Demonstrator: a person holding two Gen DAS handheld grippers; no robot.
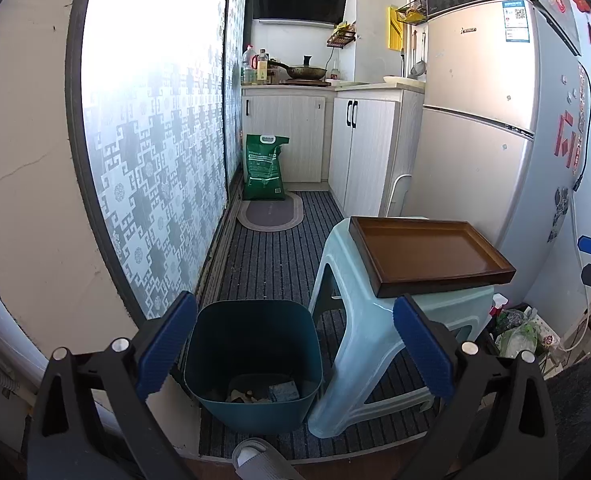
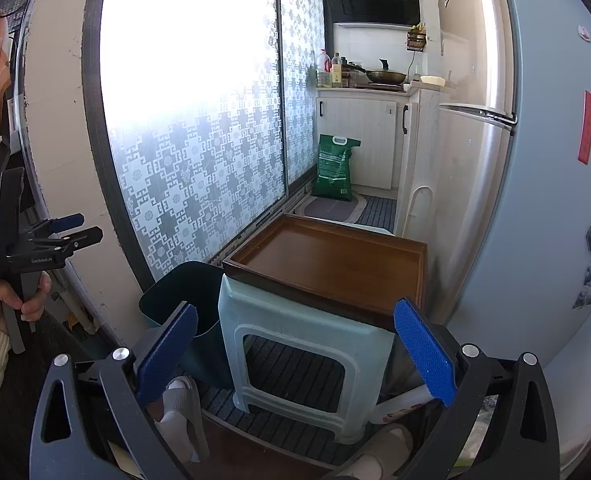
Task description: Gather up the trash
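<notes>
Beside stool [image 1: 379, 344], bin [image 1: 251, 364] holding scraps [image 1: 263, 392], perhaps paper; tray [image 1: 427, 256] bare; both tools wide open, empty

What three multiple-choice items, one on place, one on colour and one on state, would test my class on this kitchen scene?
1. Where does the tray lie?
A. on the stool
B. in the bin
C. on the floor

2. What colour is the sack by the cupboard?
A. red
B. green
C. yellow

3. How are the left tongs?
A. shut on the tray
B. shut on the bin
C. open, holding nothing

Answers:
1 A, the tray rests on the stool's top.
2 B, the sack is green with a white handle.
3 C, its blue pads stand wide apart with nothing between them.
</notes>
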